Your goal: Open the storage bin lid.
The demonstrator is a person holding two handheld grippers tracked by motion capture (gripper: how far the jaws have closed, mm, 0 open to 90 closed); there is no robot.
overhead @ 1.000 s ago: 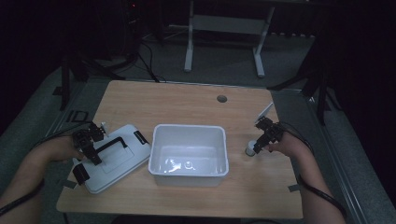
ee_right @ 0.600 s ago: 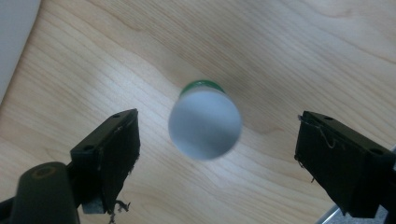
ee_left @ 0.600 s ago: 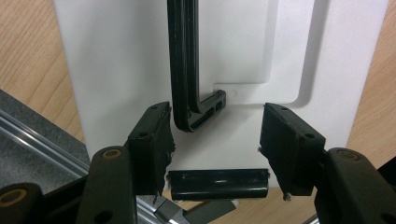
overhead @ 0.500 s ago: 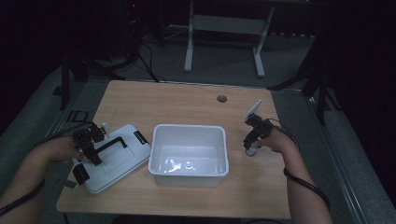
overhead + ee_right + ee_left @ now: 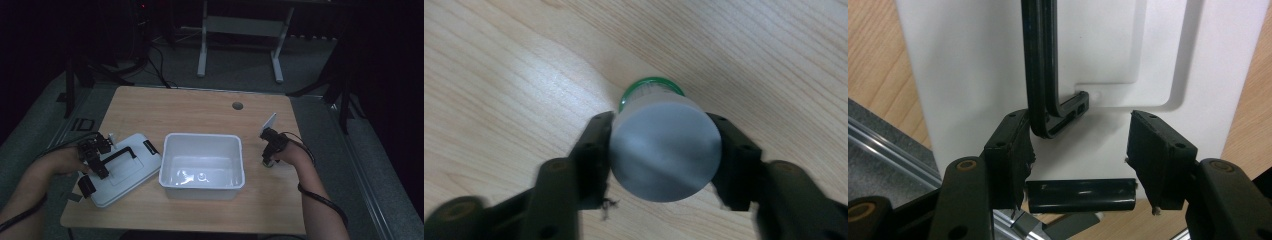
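**Bottle gripped at the right, lid waiting at the left**

The right tool is clenched on a small grey bottle with a green cap, cap down on the worktop, right of the white bin. The left tool hangs released over the white lid, straddling its black handle. I'd guess the bottle goes into the bin next: lift, carry left, release.
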